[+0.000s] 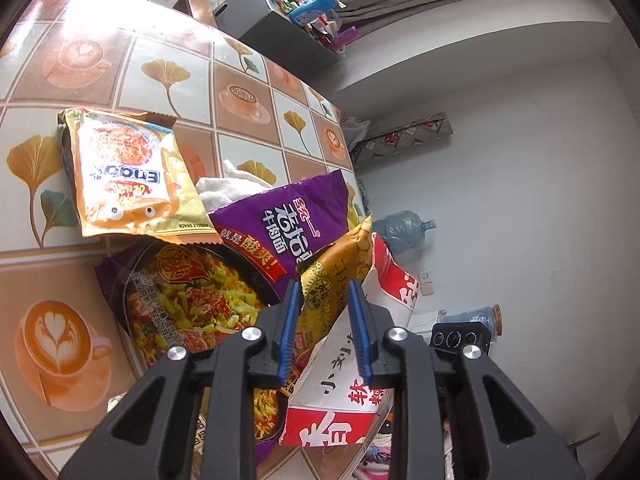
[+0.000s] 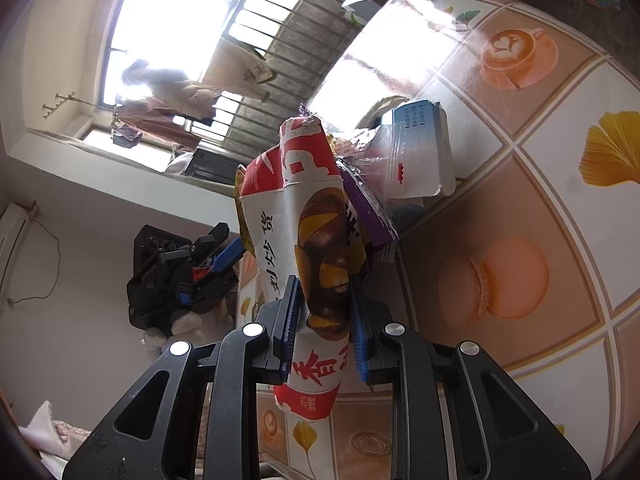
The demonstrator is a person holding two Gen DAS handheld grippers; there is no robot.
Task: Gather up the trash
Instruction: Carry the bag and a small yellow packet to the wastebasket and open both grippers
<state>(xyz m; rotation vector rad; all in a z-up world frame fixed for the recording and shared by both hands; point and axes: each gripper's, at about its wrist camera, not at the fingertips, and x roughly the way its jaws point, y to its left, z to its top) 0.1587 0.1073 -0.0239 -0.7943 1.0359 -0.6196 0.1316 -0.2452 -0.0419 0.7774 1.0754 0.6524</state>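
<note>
On the tiled-pattern counter (image 1: 168, 80), near its edge, lies a loose heap of empty snack and noodle wrappers.

Item 1: yellow noodle-snack packet (image 1: 124, 172), flat, printed side up, overlapping the purple noodle wrapper (image 1: 276, 220). A white crumpled tissue (image 1: 228, 188) shows between them.

Item 2: white-and-red paper chestnut bag (image 2: 304, 248), folded lengthwise, raised off the counter. The right hand-held gripper (image 2: 323, 328) has its jaws closed to a narrow gap on the bag's middle, pads pressing both sides.

Item 3: yellow-gold wrapper (image 1: 328, 292), crumpled, standing up against the chestnut bag. The left hand-held gripper (image 1: 323, 332) has it between its jaws, which stand narrow; whether the pads actually press it cannot be told.

Item 4: white-and-blue carton (image 2: 424, 152) and a clear zip bag (image 2: 380, 156), lying on the counter beyond the held bag.

Handling, as judged: all pieces are very light, thin and limp. Film wrappers are slick and springy, likely to slide out of a shallow pinch; paper creases and holds better. Best hold is on a folded or bunched edge, several layers thick, deep between the pads.
</note>
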